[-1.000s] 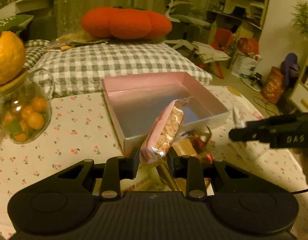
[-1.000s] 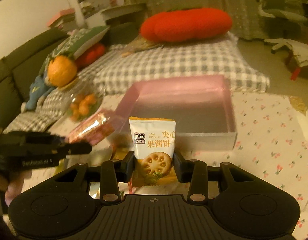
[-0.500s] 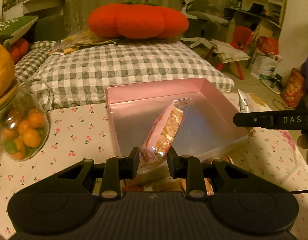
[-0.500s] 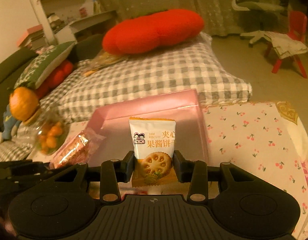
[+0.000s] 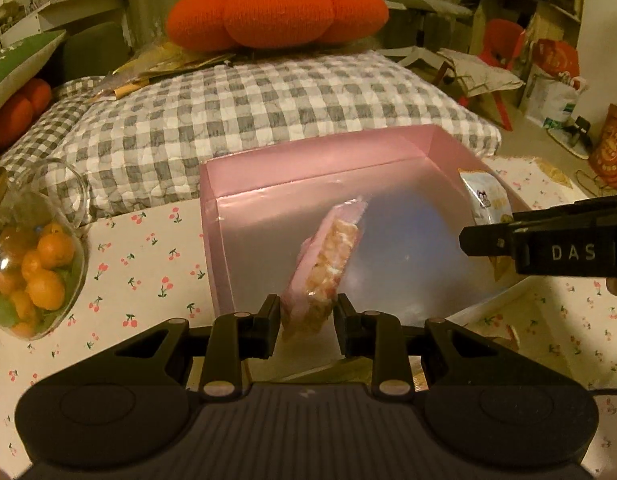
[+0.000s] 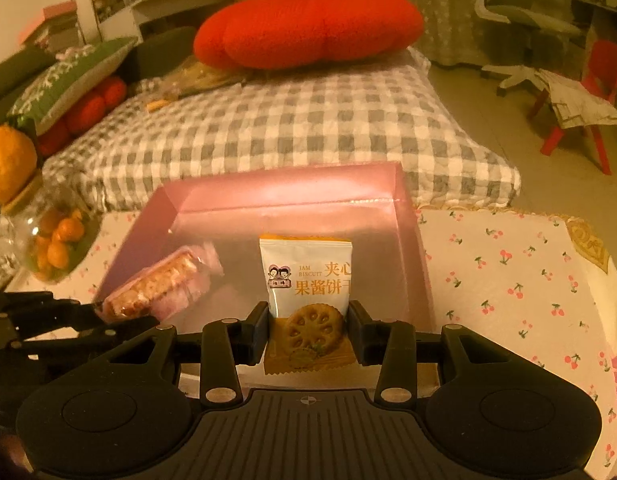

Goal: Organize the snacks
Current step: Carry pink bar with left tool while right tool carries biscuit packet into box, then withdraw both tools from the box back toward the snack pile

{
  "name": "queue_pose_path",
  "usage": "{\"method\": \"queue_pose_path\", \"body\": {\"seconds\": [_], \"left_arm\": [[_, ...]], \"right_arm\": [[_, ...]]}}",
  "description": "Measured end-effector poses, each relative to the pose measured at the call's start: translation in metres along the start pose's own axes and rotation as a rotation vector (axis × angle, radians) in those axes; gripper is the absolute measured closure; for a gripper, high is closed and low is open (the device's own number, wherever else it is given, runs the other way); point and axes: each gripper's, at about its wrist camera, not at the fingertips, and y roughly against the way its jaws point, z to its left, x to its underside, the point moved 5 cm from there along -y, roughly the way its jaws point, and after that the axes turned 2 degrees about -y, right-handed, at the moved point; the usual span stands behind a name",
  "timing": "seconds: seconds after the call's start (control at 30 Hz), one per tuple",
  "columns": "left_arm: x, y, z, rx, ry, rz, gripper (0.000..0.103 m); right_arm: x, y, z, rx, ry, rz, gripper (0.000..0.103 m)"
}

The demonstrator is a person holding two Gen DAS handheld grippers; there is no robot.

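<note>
Moved forward since a second before: both grippers, from short of the near wall of the pink box [image 5: 308, 152] to over its open inside, each carrying its packet along. Left gripper [image 5: 307, 322] clamped tight on the lower end of a clear-wrapped pink wafer snack [image 5: 328, 256], tilted up and to the right above the box floor. Right gripper [image 6: 308, 330] closed partway on a white and orange jam biscuit packet [image 6: 306, 276], pinched at its lower half, upright, printed face toward the camera, above the right half of the box. Seen from the left wrist view, right gripper [image 5: 484, 240] reaching in from the right edge with a corner of its packet [image 5: 484, 196] showing behind it. Seen from the right wrist view, left gripper [image 6: 96, 312] entering low on the left with the wafer snack [image 6: 160, 284] beyond its tips. Box resting on a tablecloth with cherry print [image 6: 508, 272]. At the left, a glass jar of small oranges [image 5: 36, 264]. Behind, a grey checked cushion [image 5: 268, 100] and an orange-red pumpkin-shaped pillow [image 5: 276, 8].
</note>
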Motion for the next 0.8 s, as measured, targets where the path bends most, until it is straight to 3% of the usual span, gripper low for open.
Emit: {"method": "queue_pose_path", "body": {"seconds": [0.2, 0.47, 0.8], "left_arm": [[0.001, 0.004, 0.000, 0.009, -0.003, -0.012, 0.074], [-0.004, 0.026, 0.001, 0.031, 0.021, -0.054, 0.042], [0.000, 0.059, 0.000, 0.050, 0.049, -0.086, 0.019]], "right_arm": [[0.004, 0.000, 0.003, 0.012, -0.004, 0.007, 0.060], [-0.001, 0.026, 0.012, 0.015, 0.016, -0.024, 0.038], [0.000, 0.066, 0.019, 0.021, 0.021, -0.048, 0.022]]}}
